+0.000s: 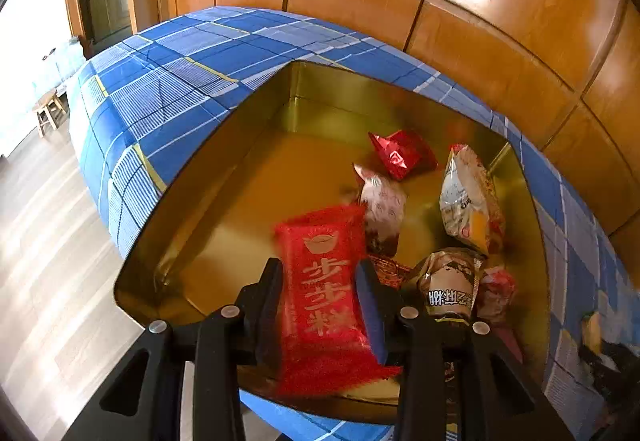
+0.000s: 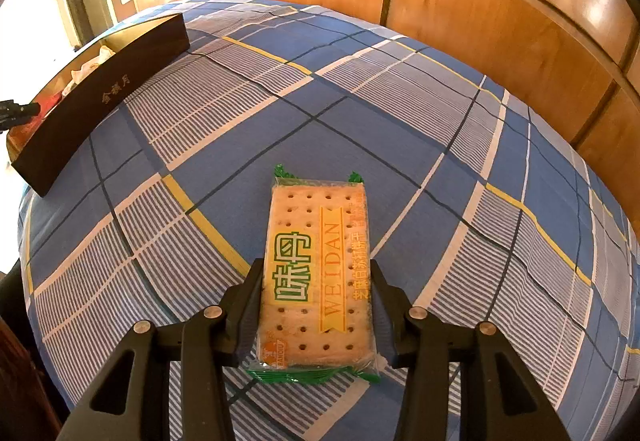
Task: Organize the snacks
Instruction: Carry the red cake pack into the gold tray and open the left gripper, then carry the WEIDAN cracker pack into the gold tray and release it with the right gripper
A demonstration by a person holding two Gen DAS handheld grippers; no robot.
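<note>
Now your left gripper (image 1: 320, 273) pinches the red packet (image 1: 326, 305) over the gold tin (image 1: 224, 161), lower centre; release low. Right gripper (image 2: 316, 277) apparently clamps the cracker pack (image 2: 316, 273) on the bedspread (image 2: 440, 145).

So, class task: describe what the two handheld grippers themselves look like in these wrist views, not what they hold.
Both are glossy black plastic. The left gripper and the right gripper each show two angled linkage arms per side, with triangular cut-outs and round silver pivot pins. The left gripper's fingers carry blue pads on their inner faces. No cables, markings, sleeves or hands are visible.
</note>
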